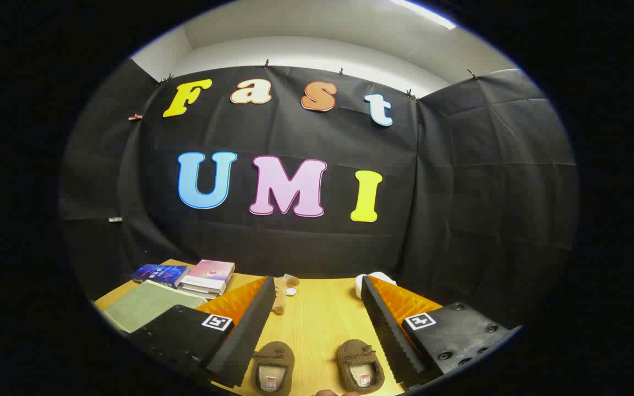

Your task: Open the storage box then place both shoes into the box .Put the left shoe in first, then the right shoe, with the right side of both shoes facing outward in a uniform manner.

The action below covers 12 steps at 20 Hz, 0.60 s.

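**Spanning two shoes: gripper held wide over the table**

Cataloguing begins with the gripper (317, 324), seen held wide, nothing being clasped between its fingers. Each finger (248, 327) is faced with black ribbed foam, backed by orange plastic, and mounted on a black block fixed by round screws. A square black-and-white marker tag (217, 322) is carried on each block; no readable writing is borne by it.

Two small brown shoes are seen low between the fingers, toes pointing away, on the table (317, 319), which is of pale yellow wood grain. The left-hand shoe (273, 366) lies just beside the left finger; the right-hand shoe (360, 366) lies just beside the right finger. Both are of fuzzy, suede-like material with rounded toes. A light insole label is shown inside each, its print too small to be read.

Beyond the left finger, a stack of books (208, 276) with a pink cover, a blue book (160, 273) and a flat green book (146, 305) are laid near one another. Cover lettering cannot be made out.

Small pale items (290, 286), indistinct, are set just ahead of the fingers. A white rounded object (375, 279) is partly hidden behind the right fingertip.
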### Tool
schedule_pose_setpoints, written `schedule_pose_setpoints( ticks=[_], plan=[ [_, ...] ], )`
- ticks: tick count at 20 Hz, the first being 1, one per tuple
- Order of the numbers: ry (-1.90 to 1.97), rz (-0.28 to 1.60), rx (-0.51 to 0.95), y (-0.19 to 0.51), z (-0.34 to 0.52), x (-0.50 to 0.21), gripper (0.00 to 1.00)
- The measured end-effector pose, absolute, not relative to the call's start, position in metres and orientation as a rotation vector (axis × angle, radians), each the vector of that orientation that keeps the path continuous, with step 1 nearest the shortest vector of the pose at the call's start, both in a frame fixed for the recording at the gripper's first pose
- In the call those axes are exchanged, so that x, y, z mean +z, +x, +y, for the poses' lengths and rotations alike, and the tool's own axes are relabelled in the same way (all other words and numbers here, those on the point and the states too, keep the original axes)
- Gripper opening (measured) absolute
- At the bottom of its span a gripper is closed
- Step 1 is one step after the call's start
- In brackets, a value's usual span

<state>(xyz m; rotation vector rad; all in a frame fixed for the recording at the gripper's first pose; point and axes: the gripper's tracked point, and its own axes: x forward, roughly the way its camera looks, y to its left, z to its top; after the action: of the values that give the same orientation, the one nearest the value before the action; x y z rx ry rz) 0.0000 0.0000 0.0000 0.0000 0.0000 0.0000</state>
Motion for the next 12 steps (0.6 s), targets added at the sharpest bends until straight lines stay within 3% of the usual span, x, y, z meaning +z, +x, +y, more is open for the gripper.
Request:
schedule_pose_setpoints(
  ticks=[12],
  plan=[
    [0.005,0.048,0.010,-0.003,0.016,-0.017,0.97]
  ],
)
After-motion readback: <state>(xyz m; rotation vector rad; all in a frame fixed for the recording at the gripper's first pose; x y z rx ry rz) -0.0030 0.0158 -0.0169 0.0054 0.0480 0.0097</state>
